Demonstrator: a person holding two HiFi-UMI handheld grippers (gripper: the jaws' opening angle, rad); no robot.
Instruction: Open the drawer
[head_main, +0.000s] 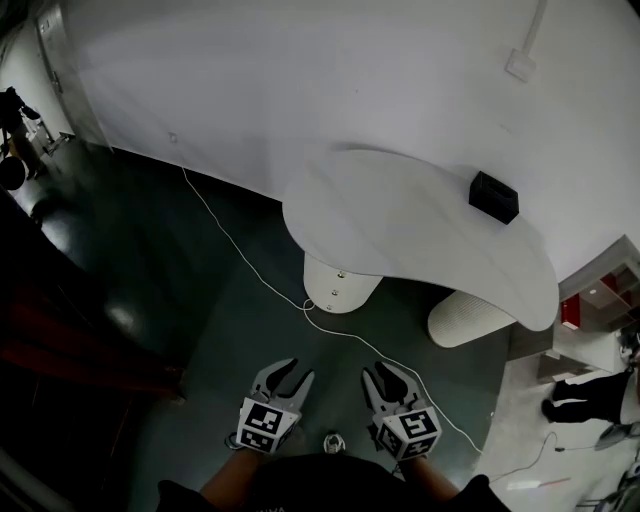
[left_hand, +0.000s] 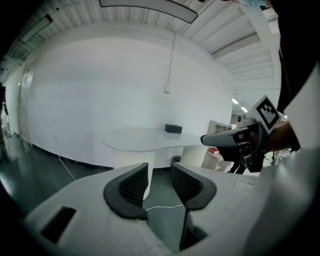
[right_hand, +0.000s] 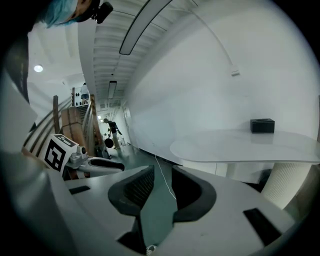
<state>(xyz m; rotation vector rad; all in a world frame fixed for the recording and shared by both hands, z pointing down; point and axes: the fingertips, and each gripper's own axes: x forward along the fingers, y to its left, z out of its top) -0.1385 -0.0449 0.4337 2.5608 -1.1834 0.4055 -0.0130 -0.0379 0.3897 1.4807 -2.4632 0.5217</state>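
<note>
We hold the left gripper (head_main: 300, 370) and right gripper (head_main: 378, 370) low and near, jaws apart and empty, since no drawer shows, unless it is the small black box (head_main: 494, 196) on the far white table (head_main: 400, 235).

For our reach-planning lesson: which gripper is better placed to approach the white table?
Left, narrowly: the left gripper, jaws open, frames the table pedestal straight ahead; the right gripper, also open, has the white table off to one side. No drawer shows.
</note>
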